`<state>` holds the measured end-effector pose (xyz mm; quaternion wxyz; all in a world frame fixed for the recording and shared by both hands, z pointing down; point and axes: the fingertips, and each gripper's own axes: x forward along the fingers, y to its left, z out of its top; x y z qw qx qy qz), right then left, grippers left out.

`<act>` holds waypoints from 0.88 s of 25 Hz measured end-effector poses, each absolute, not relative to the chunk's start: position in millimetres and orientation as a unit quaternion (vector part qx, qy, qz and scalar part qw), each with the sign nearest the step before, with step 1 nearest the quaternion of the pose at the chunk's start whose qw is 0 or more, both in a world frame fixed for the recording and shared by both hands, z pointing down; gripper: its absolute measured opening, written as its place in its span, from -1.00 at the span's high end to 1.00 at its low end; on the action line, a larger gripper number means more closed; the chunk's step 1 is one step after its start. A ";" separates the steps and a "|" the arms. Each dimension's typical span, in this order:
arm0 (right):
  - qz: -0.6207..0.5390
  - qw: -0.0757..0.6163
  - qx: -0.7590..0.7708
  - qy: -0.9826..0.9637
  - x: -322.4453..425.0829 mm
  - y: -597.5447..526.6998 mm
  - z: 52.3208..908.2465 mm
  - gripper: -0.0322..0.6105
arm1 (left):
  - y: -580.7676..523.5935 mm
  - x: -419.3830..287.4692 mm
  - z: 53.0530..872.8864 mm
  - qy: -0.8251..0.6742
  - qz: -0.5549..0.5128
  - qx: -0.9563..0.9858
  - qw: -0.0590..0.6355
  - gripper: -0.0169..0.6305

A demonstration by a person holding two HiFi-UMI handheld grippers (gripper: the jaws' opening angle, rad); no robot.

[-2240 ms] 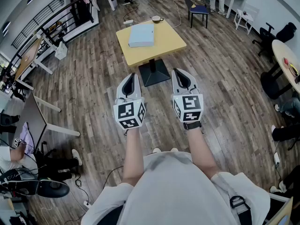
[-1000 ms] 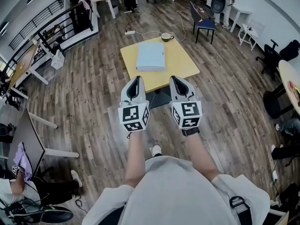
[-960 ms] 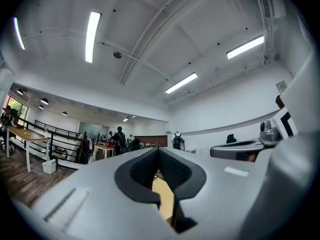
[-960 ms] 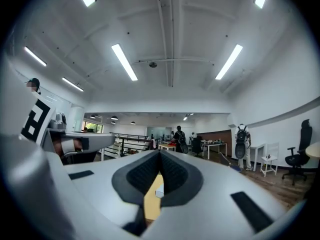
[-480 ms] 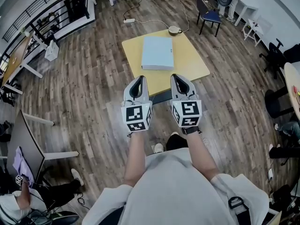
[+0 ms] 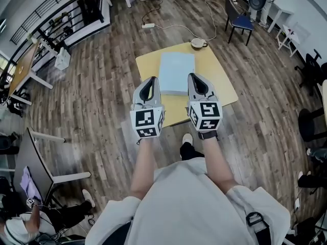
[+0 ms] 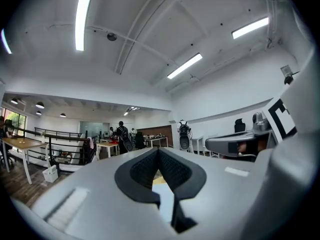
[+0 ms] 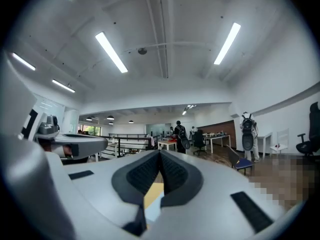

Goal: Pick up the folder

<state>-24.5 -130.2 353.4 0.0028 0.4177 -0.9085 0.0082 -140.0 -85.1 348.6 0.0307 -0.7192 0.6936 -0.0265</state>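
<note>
Left gripper (image 6: 151, 80): jaws closed tight, nothing between them; held level above the near left part of the yellow table (image 6: 220, 80).
Right gripper (image 6: 193, 77): jaws closed tight, empty; level above the table's near right part.
Folder (image 6: 177, 71): pale blue, flat on the middle of the table; in the head view it shows between the two gripper tips.
Cup (image 6: 197, 43): on the table's far edge, beyond the folder.
Blue chair (image 6: 240, 19): well beyond the table's far right corner.

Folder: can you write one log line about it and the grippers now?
folder: flat on table, not held | left gripper: jaws shut, empty | right gripper: jaws shut, empty | pickup: not yet done
</note>
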 end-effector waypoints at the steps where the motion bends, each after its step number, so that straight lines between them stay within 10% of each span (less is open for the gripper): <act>1: 0.007 -0.006 0.419 -0.908 -26.3 -149.0 344.7 0.87 | -103.2 -140.5 339.4 0.693 -0.030 -0.719 0.041 0.92; 22: 0.097 0.074 0.431 -0.894 -53.4 -328.9 449.2 0.87 | -288.9 -193.9 431.4 0.693 -0.072 -0.713 -0.075 0.92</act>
